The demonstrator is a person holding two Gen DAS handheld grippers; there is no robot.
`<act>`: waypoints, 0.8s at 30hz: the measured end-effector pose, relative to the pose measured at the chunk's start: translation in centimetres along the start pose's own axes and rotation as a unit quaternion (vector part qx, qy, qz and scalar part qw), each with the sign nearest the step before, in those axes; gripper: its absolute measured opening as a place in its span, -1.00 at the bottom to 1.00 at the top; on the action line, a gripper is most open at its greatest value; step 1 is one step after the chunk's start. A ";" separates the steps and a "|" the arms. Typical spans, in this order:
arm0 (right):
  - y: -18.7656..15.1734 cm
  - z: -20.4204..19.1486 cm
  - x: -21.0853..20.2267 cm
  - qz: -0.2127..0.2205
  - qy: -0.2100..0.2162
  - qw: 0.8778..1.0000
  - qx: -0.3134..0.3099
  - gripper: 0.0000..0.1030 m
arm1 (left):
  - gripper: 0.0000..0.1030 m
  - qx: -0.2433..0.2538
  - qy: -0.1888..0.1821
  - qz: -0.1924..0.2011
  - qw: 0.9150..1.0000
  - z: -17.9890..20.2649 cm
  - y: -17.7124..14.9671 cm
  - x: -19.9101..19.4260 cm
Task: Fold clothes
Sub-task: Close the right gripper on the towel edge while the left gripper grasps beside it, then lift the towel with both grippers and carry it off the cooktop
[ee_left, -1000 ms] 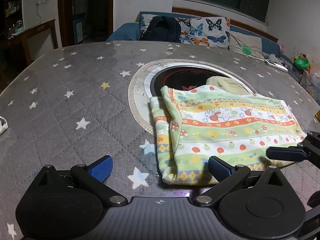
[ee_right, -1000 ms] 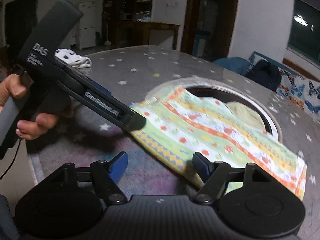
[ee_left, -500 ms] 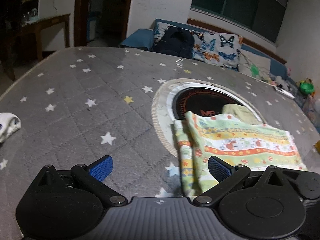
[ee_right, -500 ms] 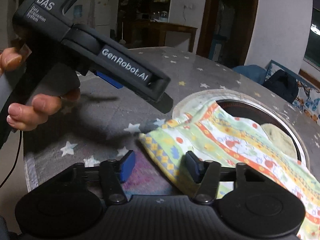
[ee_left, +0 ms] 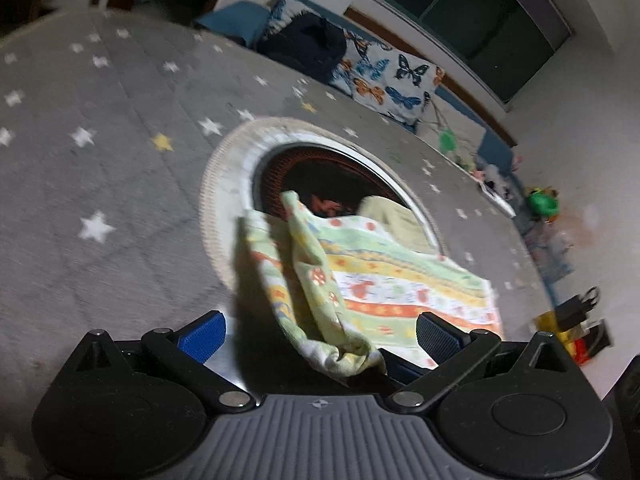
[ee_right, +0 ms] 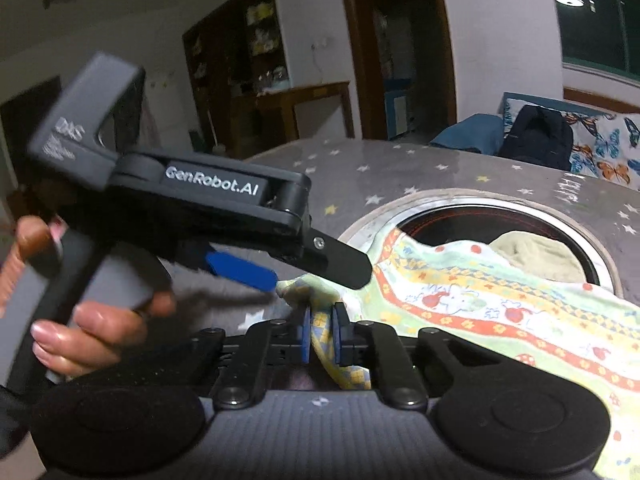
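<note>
A striped green, yellow and orange patterned garment [ee_left: 384, 280] lies on the star-print grey table [ee_left: 100, 184], partly over a round dark opening. My right gripper [ee_right: 320, 338] is shut on the garment's near corner [ee_right: 324, 320] and lifts it. My left gripper [ee_left: 320, 334] is open, its blue pads [ee_left: 202, 336] wide apart, with the lifted corner hanging between them. In the right wrist view the left gripper [ee_right: 316, 272] hovers just above that corner, held by a hand.
A round recessed opening [ee_left: 320, 176] with a pale ring sits mid-table, a beige cloth [ee_left: 392, 216] in it. A butterfly-print cushion [ee_left: 384, 76] and dark bag [ee_left: 308, 44] lie beyond the far edge. Wooden furniture [ee_right: 296, 112] stands behind.
My right gripper has closed on the garment's near corner and raised it. The left gripper has tilted and moved in over that corner, staying open.
</note>
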State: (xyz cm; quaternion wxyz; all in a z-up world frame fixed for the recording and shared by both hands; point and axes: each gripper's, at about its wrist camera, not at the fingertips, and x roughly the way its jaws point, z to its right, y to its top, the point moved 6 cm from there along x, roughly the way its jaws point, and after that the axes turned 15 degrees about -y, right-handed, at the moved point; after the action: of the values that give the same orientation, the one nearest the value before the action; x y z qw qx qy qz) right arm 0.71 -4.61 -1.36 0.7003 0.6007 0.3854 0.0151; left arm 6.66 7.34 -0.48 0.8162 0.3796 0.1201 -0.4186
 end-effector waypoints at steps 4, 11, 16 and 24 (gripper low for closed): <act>0.5 0.9 -0.8 0.010 0.004 1.000 0.021 -0.82 | 1.00 -0.030 -0.030 -0.015 0.999 0.0 0.2 1.7; 0.6 1.6 -1.7 0.017 0.015 0.999 0.039 -0.83 | 0.75 -0.031 -0.044 -0.024 0.998 0.2 0.8 3.3; 0.7 2.0 -1.9 0.019 0.023 0.998 0.047 -0.83 | 0.14 -0.035 -0.047 -0.029 0.998 0.1 0.8 4.1; -0.1 1.7 -2.1 0.014 0.030 0.999 0.032 -0.82 | -0.68 -0.020 -0.031 -0.031 0.999 -0.3 0.2 4.5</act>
State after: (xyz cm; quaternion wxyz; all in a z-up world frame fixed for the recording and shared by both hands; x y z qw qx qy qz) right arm 0.18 -7.03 -0.37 0.6690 0.6270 0.3980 0.0302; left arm 9.66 4.95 -2.94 0.8139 0.3460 0.1149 -0.4524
